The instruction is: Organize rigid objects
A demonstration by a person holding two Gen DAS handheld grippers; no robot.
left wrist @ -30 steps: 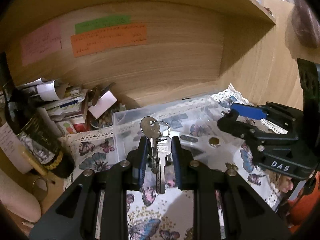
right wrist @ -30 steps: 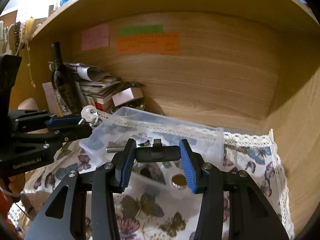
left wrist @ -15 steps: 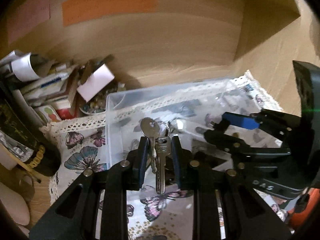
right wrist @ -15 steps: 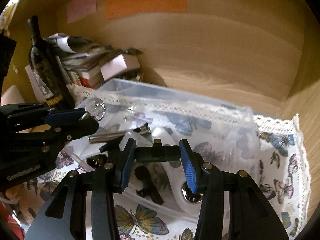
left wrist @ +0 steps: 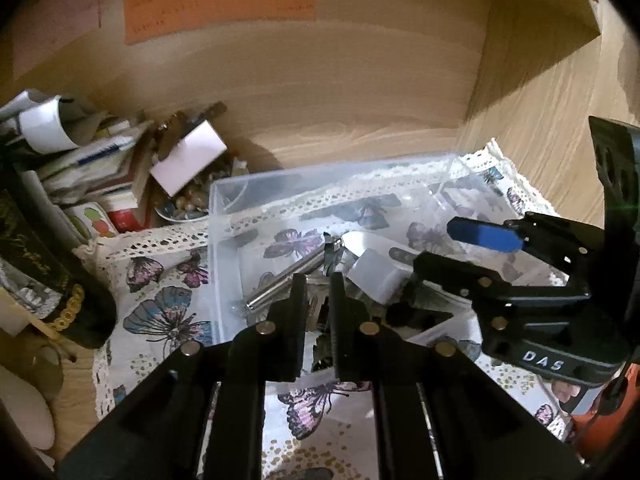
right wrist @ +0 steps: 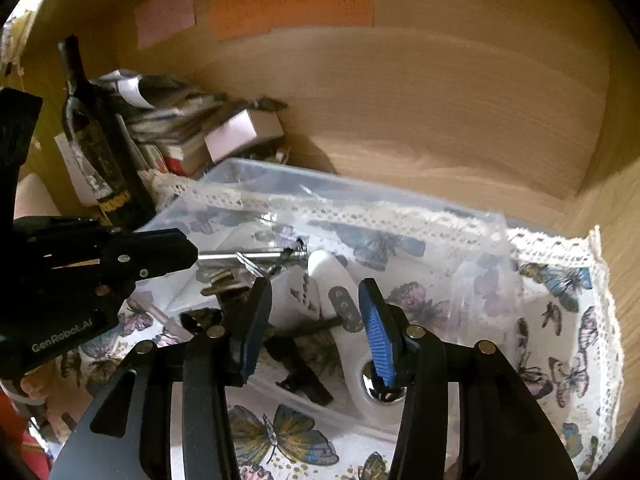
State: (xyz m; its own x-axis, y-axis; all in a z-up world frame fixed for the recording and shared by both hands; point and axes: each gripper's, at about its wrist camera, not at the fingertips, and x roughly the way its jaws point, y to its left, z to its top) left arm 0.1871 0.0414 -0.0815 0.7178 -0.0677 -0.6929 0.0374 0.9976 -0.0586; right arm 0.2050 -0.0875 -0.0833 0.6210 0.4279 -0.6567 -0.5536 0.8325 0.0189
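Observation:
A clear plastic box (left wrist: 224, 200) (right wrist: 400, 216) stands on a butterfly cloth in a wooden shelf nook. It holds a metal rod (left wrist: 280, 280) (right wrist: 248, 256), a white object (right wrist: 344, 280) and dark items. My left gripper (left wrist: 318, 292) is over the box's near left part, fingers close together; keys (right wrist: 224, 280) lie in the box just off its tip in the right wrist view, and I cannot tell if they are gripped. My right gripper (right wrist: 314, 320) is open and empty over the box; the black clip-like piece (right wrist: 296, 364) lies below it.
A dark wine bottle (right wrist: 96, 148) and a stack of papers and small boxes (left wrist: 100, 176) stand left of the box. Sticky notes (right wrist: 292, 4) hang on the back wall (left wrist: 360, 92). The nook's right wall (left wrist: 532, 120) is close.
Both grippers have moved down into the box. The right gripper has opened and let go of the black piece. The keys no longer stand up between the left fingers.

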